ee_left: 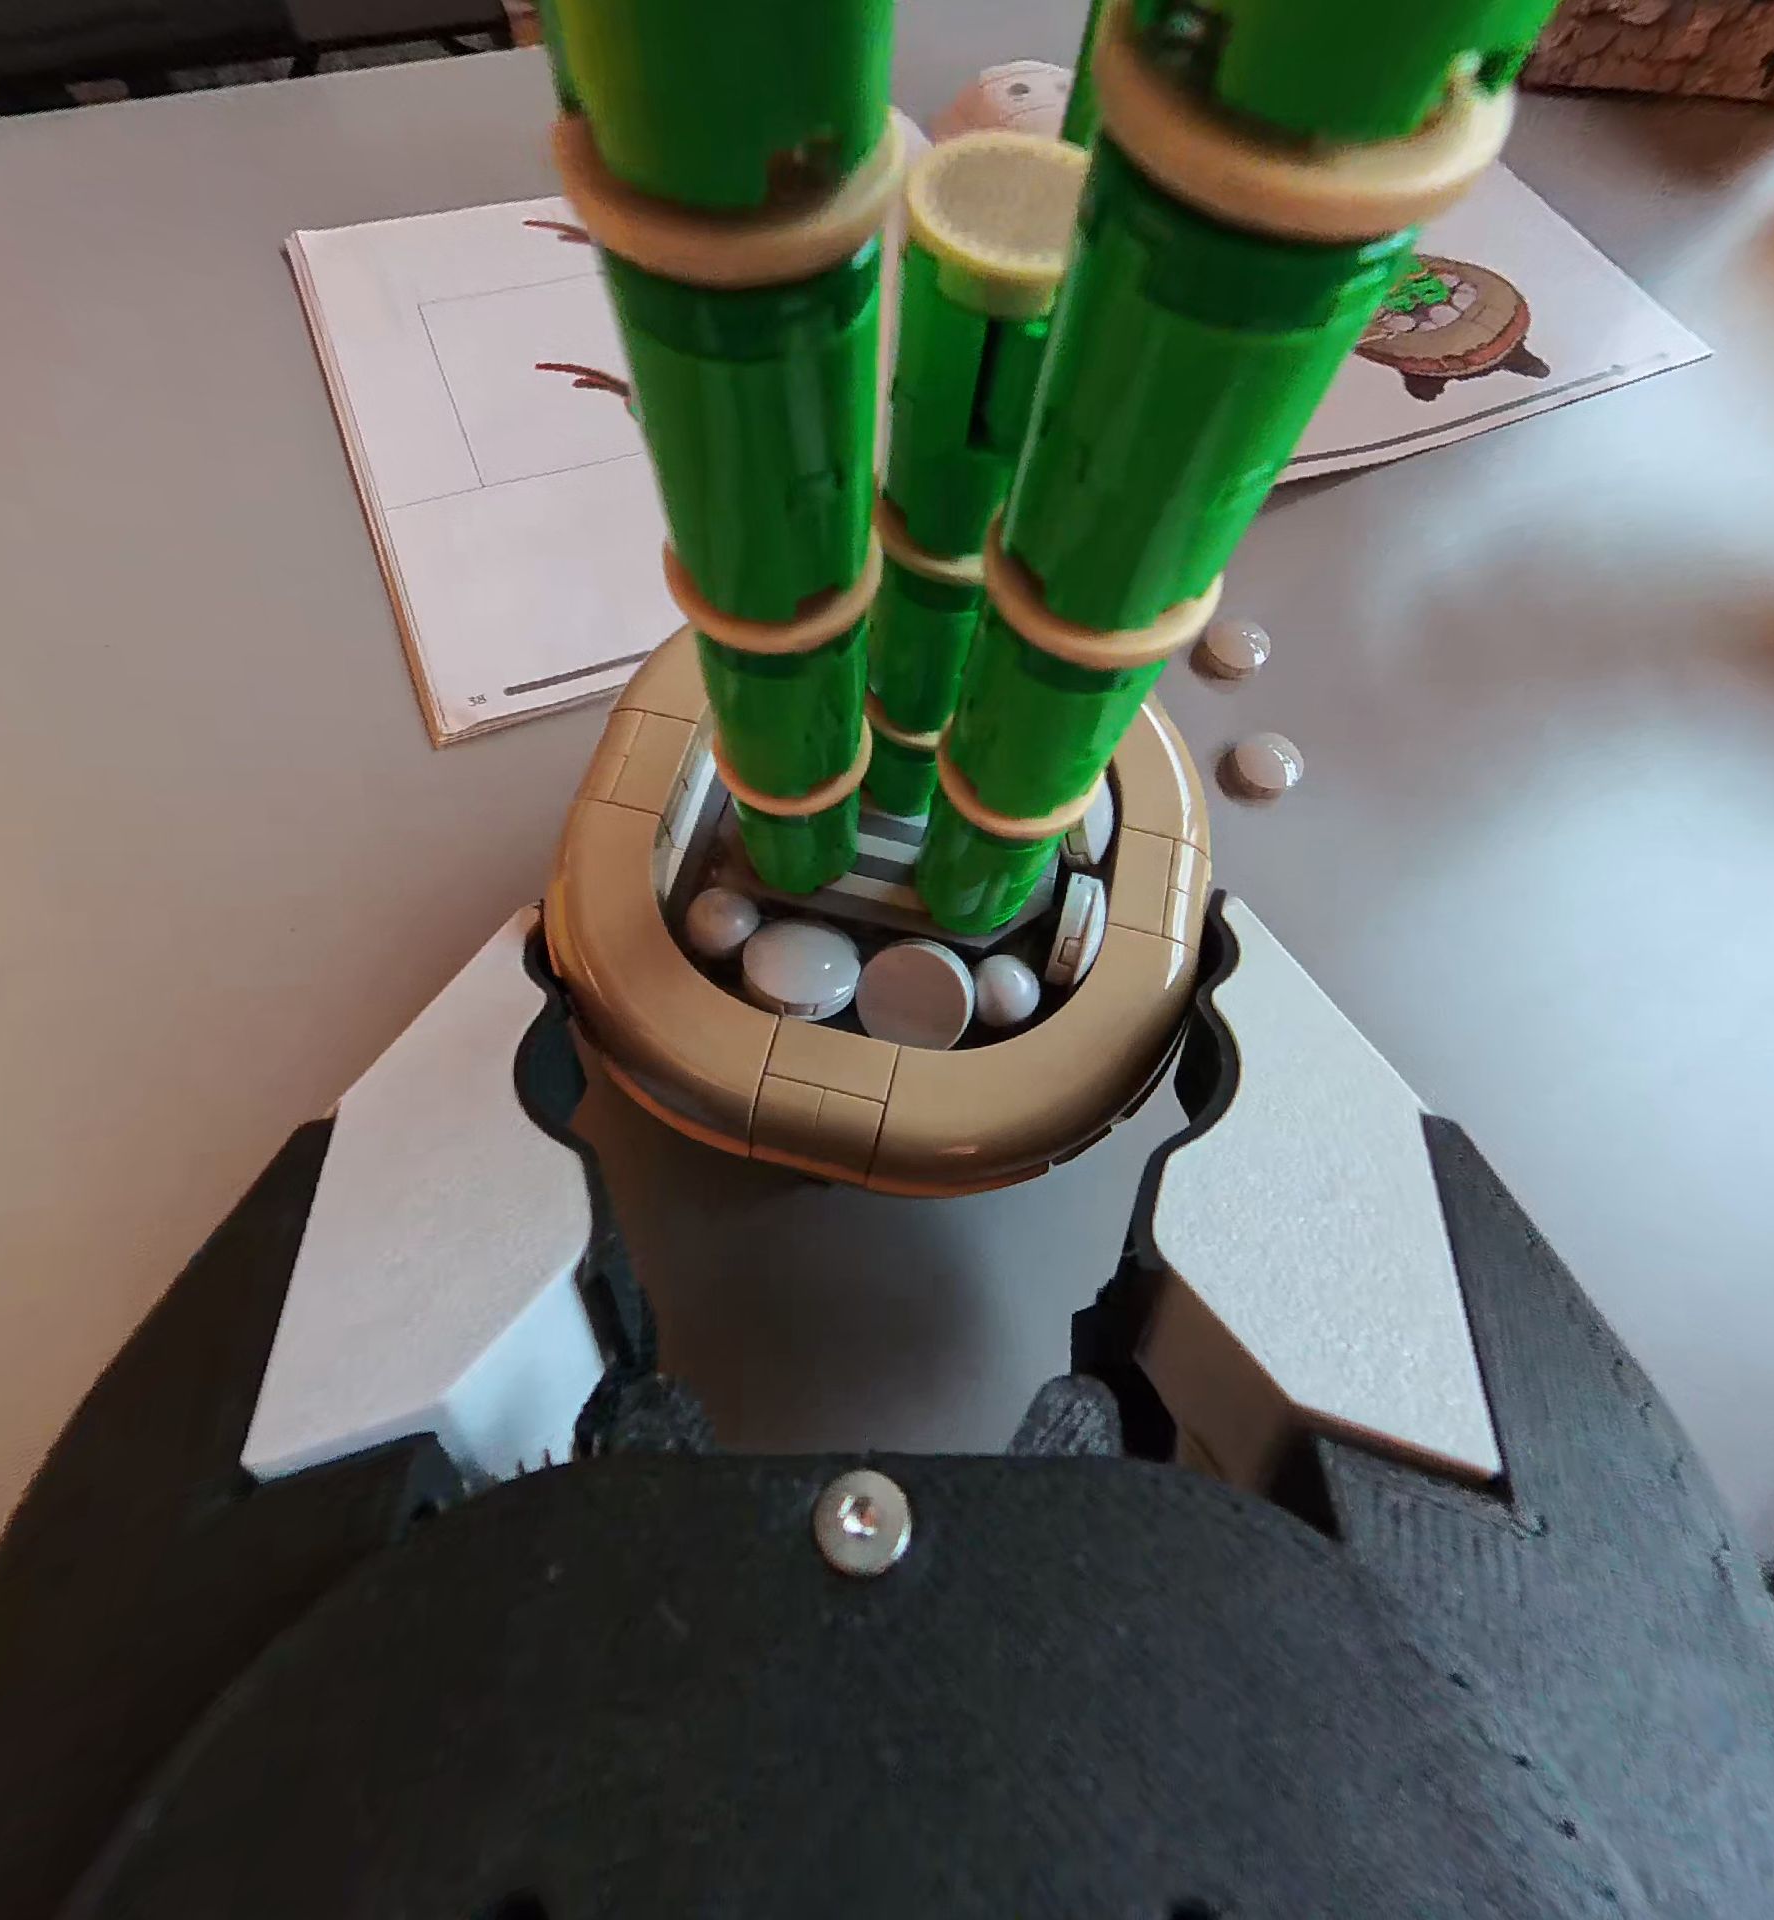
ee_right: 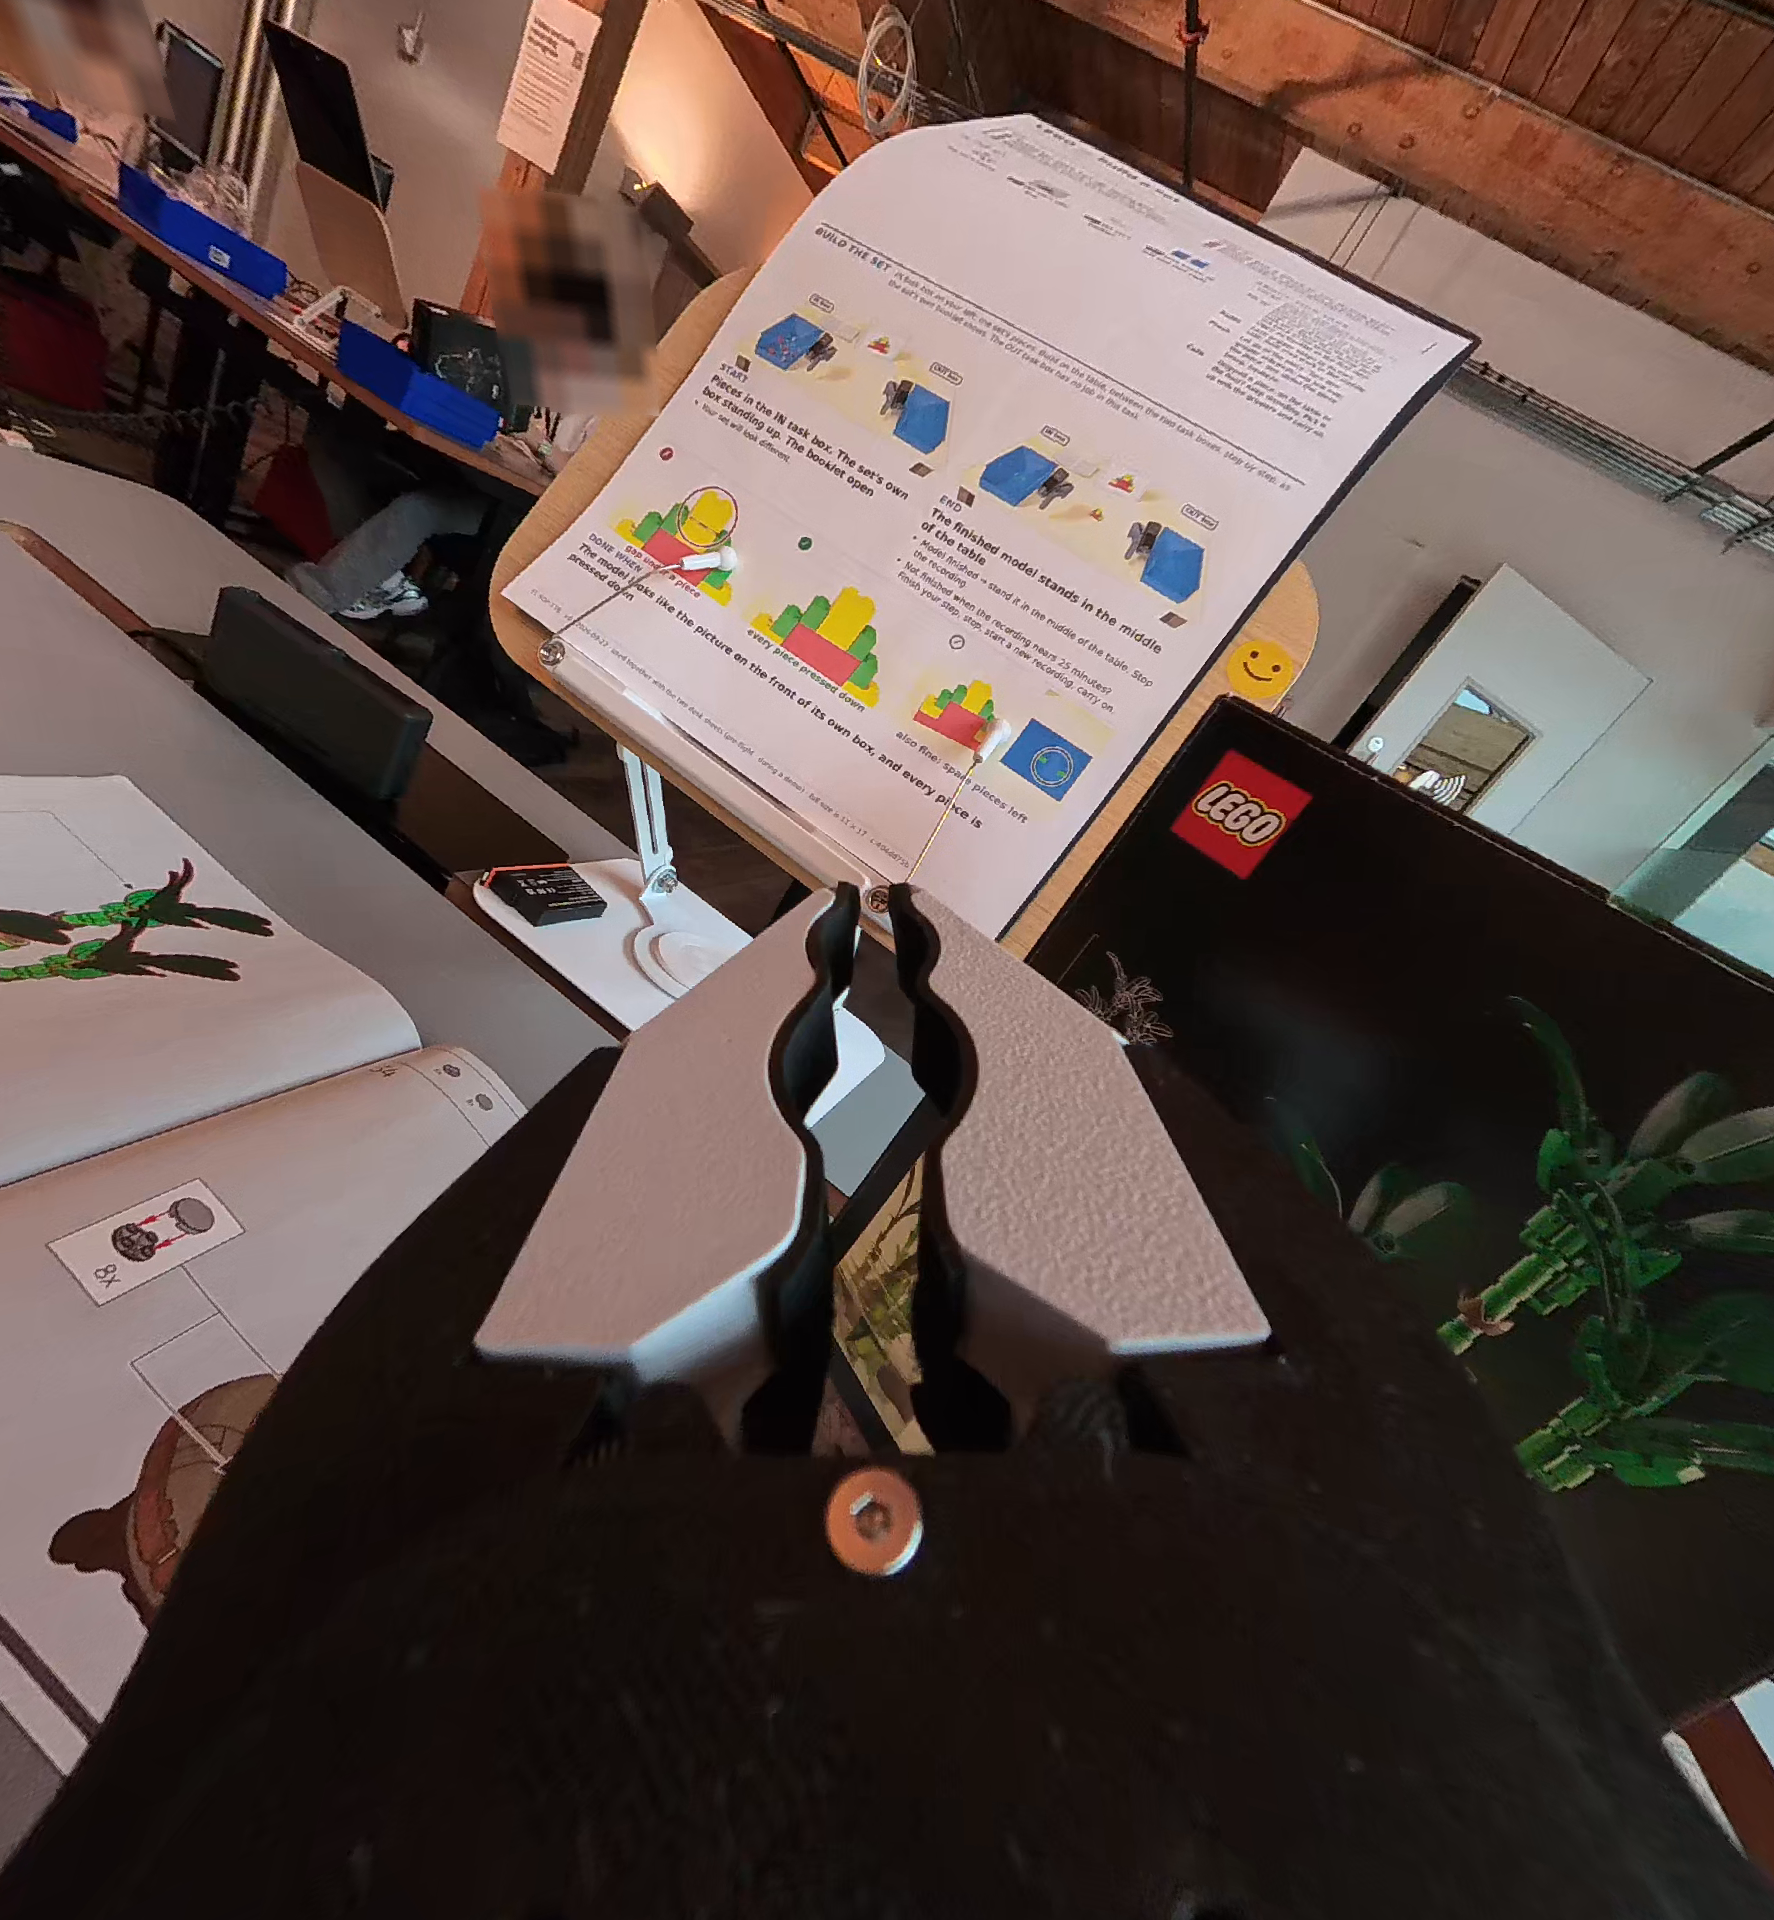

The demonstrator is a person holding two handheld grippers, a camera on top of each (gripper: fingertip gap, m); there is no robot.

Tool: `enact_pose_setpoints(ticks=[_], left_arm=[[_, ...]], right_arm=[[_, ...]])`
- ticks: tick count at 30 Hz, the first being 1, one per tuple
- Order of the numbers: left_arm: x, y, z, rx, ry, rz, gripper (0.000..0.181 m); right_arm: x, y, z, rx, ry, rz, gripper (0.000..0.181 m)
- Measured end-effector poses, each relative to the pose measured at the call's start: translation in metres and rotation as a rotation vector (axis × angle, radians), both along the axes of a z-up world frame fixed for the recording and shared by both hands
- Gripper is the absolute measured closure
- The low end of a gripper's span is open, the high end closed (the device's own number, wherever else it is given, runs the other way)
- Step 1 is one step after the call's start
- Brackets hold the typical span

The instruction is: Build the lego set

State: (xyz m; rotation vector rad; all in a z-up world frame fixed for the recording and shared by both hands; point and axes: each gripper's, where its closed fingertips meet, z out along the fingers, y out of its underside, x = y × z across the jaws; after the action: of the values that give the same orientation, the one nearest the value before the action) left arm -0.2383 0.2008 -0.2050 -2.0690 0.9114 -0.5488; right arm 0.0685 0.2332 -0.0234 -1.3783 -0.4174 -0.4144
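In the left wrist view a tan round pot point(ee_left: 976, 1117) holds three green bamboo stalks point(ee_left: 758, 499) with tan rings. Several grey round stones point(ee_left: 800, 968) lie inside the rim. My left gripper point(ee_left: 878, 935) is shut on the pot, one finger pressed on each side of it. Two loose grey round pieces point(ee_left: 1234, 646) lie on the table right of the pot. My right gripper point(ee_right: 872, 902) is raised in the air and tilted, its jaws shut with nothing between them. It points at a printed sheet on a stand point(ee_right: 966, 468).
An open instruction booklet point(ee_left: 509, 468) lies behind the pot and also shows in the right wrist view point(ee_right: 135, 1039). The black set box point(ee_right: 1485, 1143) stands at the right. A blurred shape crosses the right side of the left wrist view. The table is grey point(ee_left: 135, 727). My right fingertips sit around 35 cm from my left ones.
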Motion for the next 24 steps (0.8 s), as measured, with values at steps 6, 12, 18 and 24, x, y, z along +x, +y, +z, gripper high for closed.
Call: enact_pose_setpoints(ticks=[6, 12, 18, 24], left_arm=[[-0.001, -0.009, 0.000, 0.006, -0.009, -0.047, 0.063], [0.001, -0.017, 0.000, 0.006, -0.013, -0.097, 0.063], [0.005, -0.027, 0.000, 0.007, -0.017, -0.192, 0.063], [0.002, -0.036, 0.000, -0.001, -0.024, -0.307, 0.064]], right_arm=[[0.000, 0.000, 0.000, -0.003, 0.013, 0.016, 0.175], [-0.004, 0.002, -0.003, -0.015, 0.012, 0.039, 0.175], [-0.014, 0.005, -0.010, -0.052, 0.010, 0.084, 0.175], [-0.048, 0.013, -0.035, -0.211, 0.046, 0.265, 0.175]])
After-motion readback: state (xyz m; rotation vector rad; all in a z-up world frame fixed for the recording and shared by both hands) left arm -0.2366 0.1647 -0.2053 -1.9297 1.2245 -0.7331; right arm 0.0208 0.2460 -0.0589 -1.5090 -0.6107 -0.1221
